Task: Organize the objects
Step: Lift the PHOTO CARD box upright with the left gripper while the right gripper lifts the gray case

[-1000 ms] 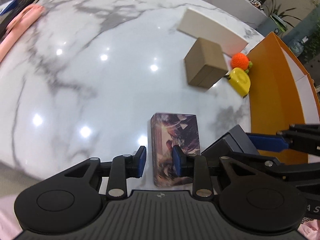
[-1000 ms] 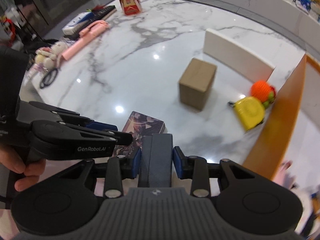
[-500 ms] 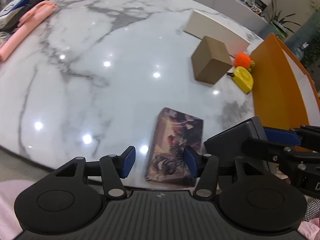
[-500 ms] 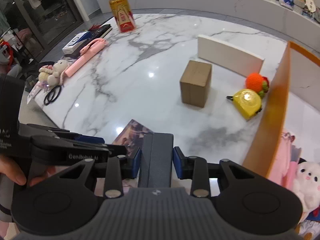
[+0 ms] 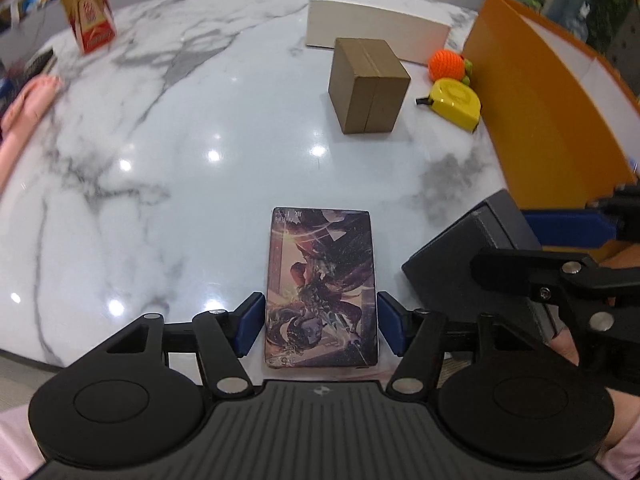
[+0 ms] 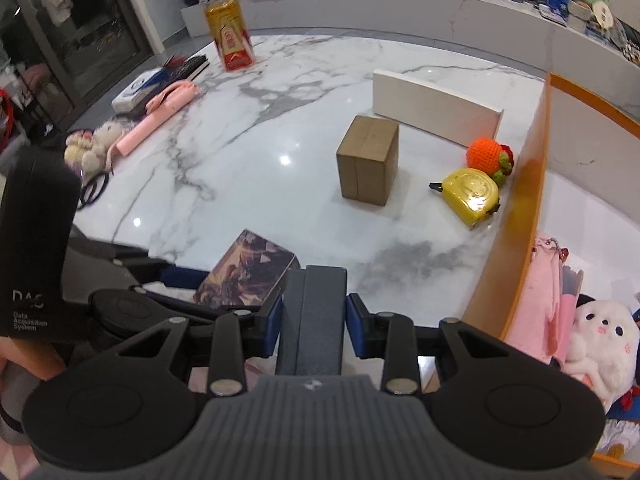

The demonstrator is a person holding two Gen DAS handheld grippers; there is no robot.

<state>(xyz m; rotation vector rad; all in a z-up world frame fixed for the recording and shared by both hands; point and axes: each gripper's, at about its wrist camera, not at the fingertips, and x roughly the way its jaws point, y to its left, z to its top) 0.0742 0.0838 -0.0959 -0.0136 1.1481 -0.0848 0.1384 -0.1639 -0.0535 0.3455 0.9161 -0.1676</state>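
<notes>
A card box with dark fantasy art (image 5: 322, 280) lies flat at the marble table's near edge. My left gripper (image 5: 322, 326) is open, its blue fingers on either side of the box's near end with small gaps. The box also shows in the right wrist view (image 6: 246, 274). My right gripper (image 6: 314, 320) is shut on a dark grey box (image 6: 314, 320), held just above the table's near edge, right of the card box. The grey box shows in the left wrist view (image 5: 476, 252).
A brown cardboard box (image 6: 368, 160), a white slab (image 6: 436, 108), an orange knitted ball (image 6: 486, 154) and a yellow tape measure (image 6: 472, 196) lie ahead. An orange bin (image 6: 516, 216) holding plush toys stands at right. A drink bottle (image 6: 230, 36) and pink objects are far left.
My left gripper opened wider and moved to straddle the card box squarely. The right gripper kept hold of the grey box and drew back and up a little.
</notes>
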